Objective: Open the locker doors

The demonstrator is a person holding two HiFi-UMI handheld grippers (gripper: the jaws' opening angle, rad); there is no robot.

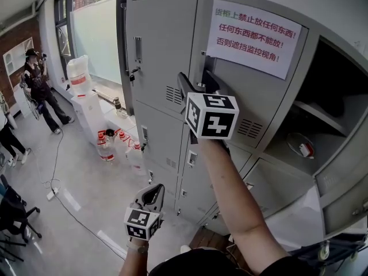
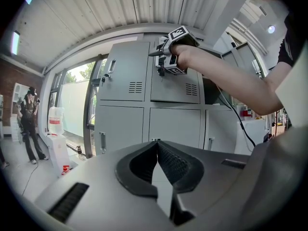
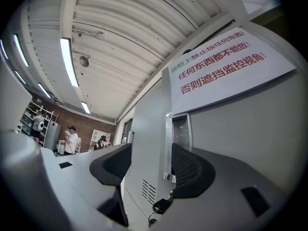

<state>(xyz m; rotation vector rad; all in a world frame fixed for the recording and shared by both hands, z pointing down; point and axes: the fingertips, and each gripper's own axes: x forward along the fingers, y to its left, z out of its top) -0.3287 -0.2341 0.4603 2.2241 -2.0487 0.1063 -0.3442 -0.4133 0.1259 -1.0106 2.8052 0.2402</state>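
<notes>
Reaching for which door is the right gripper point(image 1: 198, 85)? asks the first.

The top middle door point(image 1: 259, 99), says the second, the one that carries the paper notice point(image 1: 253, 36). Its handle point(image 3: 181, 138) is a narrow recessed strip just below the notice's lower left corner, with its long axis running up and down the door's left edge. The jaws are spread, one on each side of that strip, and I see neither pad pressing on it.

And the other hand?

The left gripper point(image 1: 153, 191) hangs well below the notice and to its left, jaws pressed together on nothing. The right one is much the nearer.

So what does the move turn on?

Closing across the strip, I'd say, then drawing the edge outward, away from the cabinet. The door looks still shut.

Anything in the way?

Something small and dark point(image 3: 161, 206), a key or lock, hangs under the handle. The top left door point(image 1: 161, 45), left of the notice, is closed. The compartment point(image 1: 333, 91) to the notice's right stands open. The people point(image 1: 40, 85) and water jugs point(image 1: 115, 142) are well apart from it, far left.
</notes>
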